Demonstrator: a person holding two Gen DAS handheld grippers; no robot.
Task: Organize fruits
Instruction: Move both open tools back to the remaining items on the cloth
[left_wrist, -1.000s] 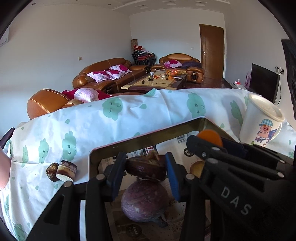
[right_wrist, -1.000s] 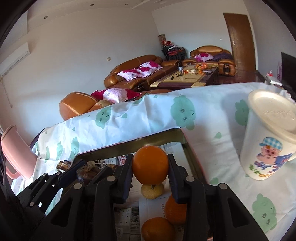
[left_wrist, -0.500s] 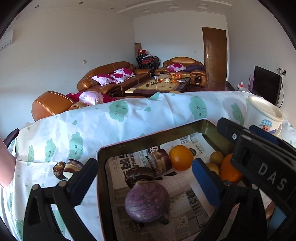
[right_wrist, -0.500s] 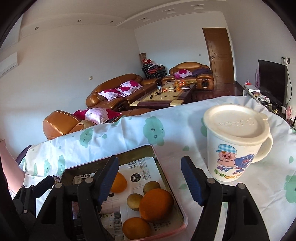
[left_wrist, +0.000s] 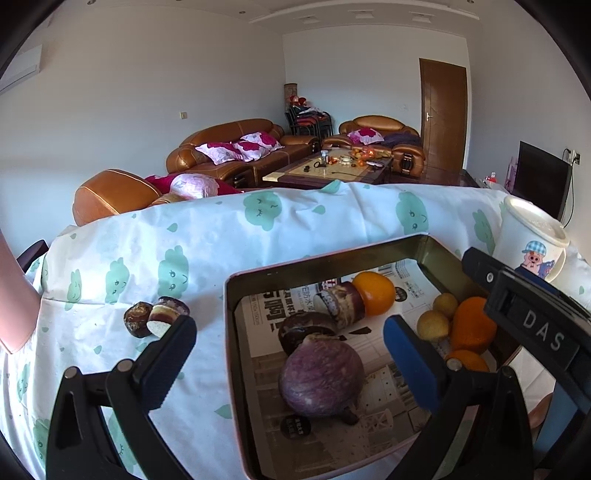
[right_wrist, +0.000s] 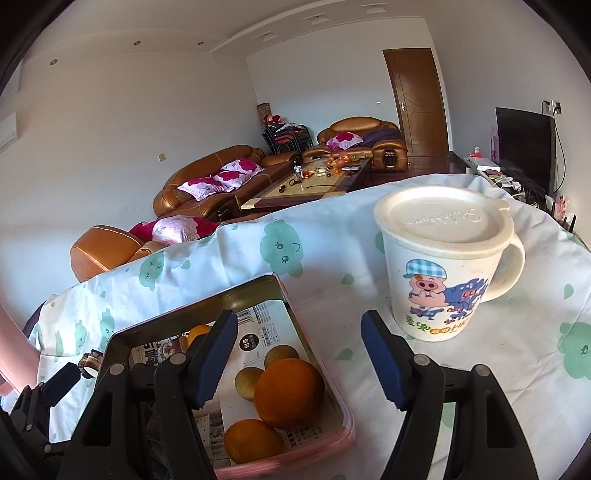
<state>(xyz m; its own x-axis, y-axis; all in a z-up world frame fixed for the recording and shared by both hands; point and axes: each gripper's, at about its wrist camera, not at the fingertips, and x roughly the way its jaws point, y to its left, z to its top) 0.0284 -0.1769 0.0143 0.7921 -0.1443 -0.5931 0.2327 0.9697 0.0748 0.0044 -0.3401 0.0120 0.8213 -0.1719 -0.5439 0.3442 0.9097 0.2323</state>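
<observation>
The table carries a cloud-print tablecloth (left_wrist: 258, 236) that serves as the work surface for the sorting job. On it sits a rectangular metal tray (left_wrist: 325, 254), lined with newspaper (left_wrist: 384, 387), presumably so that fruit does not roll or mark the metal. To the right of the tray, apart from it, stands a lidded cartoon-pig mug (right_wrist: 443, 273); it plays no evident part in the task. Inside the tray the contents are grouped by kind: a large purple fruit (left_wrist: 320, 373) with two darker purple pieces behind it on the left, an orange (left_wrist: 373, 292) at the rear, and on the right a cluster of two more oranges (right_wrist: 289, 391) and two small yellowish round fruits (right_wrist: 249, 382). Two small dark pieces (left_wrist: 155, 317) lie outside on the cloth, just left of the tray; they appear to be what remains to collect. The left gripper (left_wrist: 288, 354) hovers above the tray's left edge, jaws spread wide and empty, straddling the rim. The right gripper (right_wrist: 299, 358) hangs over the tray's right edge, jaws likewise wide and holding nothing.
</observation>
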